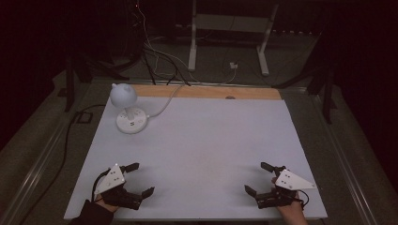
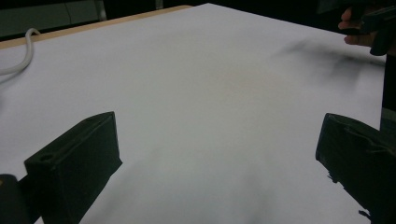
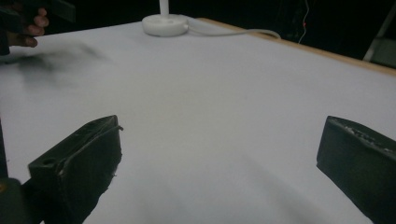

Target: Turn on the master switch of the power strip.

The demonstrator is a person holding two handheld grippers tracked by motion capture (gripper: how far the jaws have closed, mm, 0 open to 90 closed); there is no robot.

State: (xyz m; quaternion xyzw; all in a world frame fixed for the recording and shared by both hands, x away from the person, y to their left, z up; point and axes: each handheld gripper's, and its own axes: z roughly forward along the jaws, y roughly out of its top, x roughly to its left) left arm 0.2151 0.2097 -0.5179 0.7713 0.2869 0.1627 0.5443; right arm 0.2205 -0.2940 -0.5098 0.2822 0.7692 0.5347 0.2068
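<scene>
Where the white table (image 1: 202, 154) meets its far left corner, one white lamp (image 1: 127, 107) stands upright, cord (image 1: 165, 101) trailing back over the edge. Left gripper (image 1: 139, 179): near left edge, jaws spread wide, empty. Right gripper (image 1: 258, 177): near right edge, jaws spread wide, empty; both well apart from the lamp.

White-topped table (image 1: 202, 154), wooden strip along far edge — white lamp (image 1: 127, 108) at far-left corner, cord trailing off.
</scene>
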